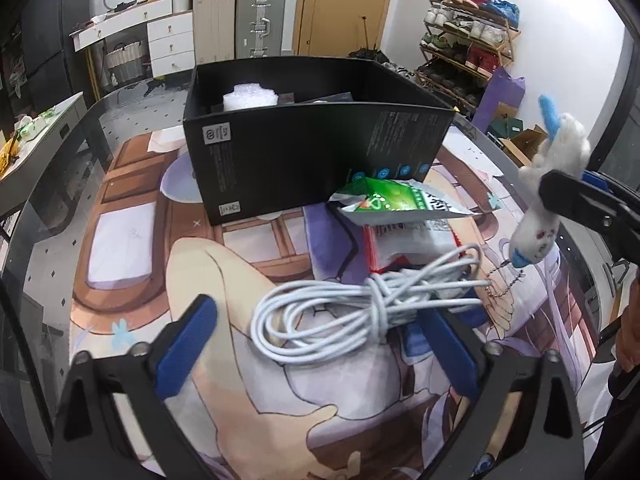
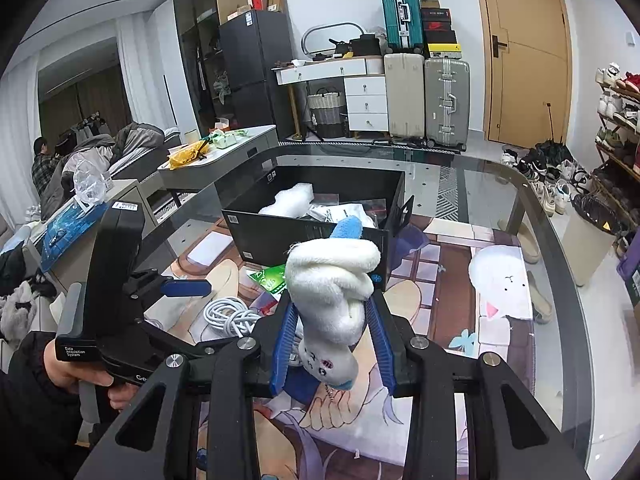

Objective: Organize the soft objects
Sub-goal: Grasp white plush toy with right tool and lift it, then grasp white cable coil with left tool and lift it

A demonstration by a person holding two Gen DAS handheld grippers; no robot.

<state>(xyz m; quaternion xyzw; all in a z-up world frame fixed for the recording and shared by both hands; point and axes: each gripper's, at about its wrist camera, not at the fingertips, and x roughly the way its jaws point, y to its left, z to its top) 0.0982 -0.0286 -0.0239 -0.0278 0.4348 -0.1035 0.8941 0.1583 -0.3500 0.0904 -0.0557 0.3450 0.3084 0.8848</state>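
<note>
A coiled white cable (image 1: 332, 320) lies on the printed mat between the blue fingers of my left gripper (image 1: 320, 344). That gripper is open: the left pad stands clear of the coil and the right pad is at its edge. My right gripper (image 2: 332, 340) is shut on a white plush toy (image 2: 332, 288) with a blue tip, held upside down above the mat; the toy (image 1: 560, 152) also shows at the right of the left wrist view. Behind stands an open black box (image 1: 300, 152) holding bubble wrap (image 1: 250, 98) and packets.
A green snack packet (image 1: 384, 200) and a red-and-white packet (image 1: 408, 240) lie against the box's front corner. The glass table's curved edge (image 2: 552, 240) runs along the right. A low side table (image 2: 224, 152) stands to the left, and a person sits far left.
</note>
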